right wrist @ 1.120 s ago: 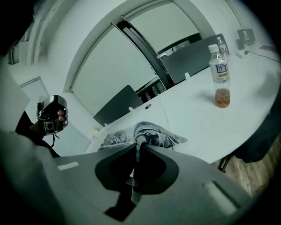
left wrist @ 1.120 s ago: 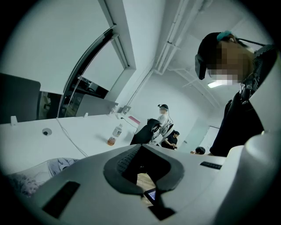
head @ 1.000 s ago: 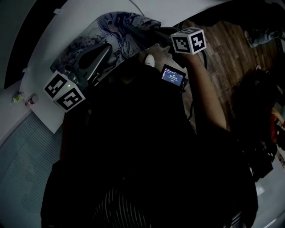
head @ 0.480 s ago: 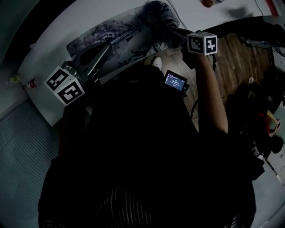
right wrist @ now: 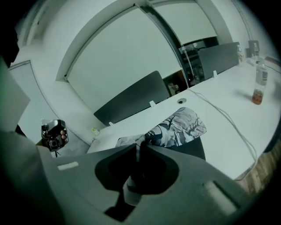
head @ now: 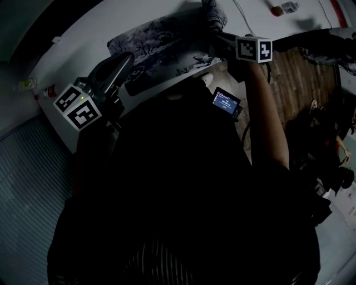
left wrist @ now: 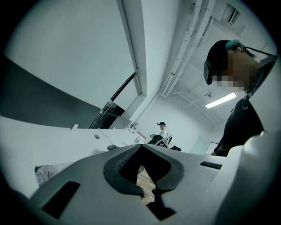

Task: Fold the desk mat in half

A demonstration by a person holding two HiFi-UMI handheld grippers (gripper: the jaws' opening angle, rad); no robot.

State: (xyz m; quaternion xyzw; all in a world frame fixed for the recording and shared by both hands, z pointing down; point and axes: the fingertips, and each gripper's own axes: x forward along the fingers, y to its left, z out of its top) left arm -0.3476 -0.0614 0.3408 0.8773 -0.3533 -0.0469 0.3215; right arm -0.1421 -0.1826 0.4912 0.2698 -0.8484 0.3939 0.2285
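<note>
The desk mat (head: 161,42), printed with grey artwork and black underneath, lies on the white desk (head: 83,39). My right gripper (head: 212,40) is shut on the mat's right end, which is lifted and bunched up (head: 214,12). In the right gripper view the jaws (right wrist: 138,149) pinch a thin edge, and beyond them the mat (right wrist: 180,125) curls over to show its dark underside. My left gripper (head: 128,58) hovers by the mat's left part. In the left gripper view it (left wrist: 141,147) looks shut with nothing between its tips, and the mat (left wrist: 44,171) shows at lower left.
A bottle (right wrist: 257,90) and a thin cable (right wrist: 228,123) lie on the desk to the right of the mat. Dark partition panels (right wrist: 131,99) line the desk's far edge. Wood floor (head: 295,78) runs beside the desk. A small screen (head: 225,103) hangs at my chest.
Both grippers have swept sideways along the desk. The right one has kept its hold on the mat's end, which now stands bunched higher. More of the mat shows between the grippers.
</note>
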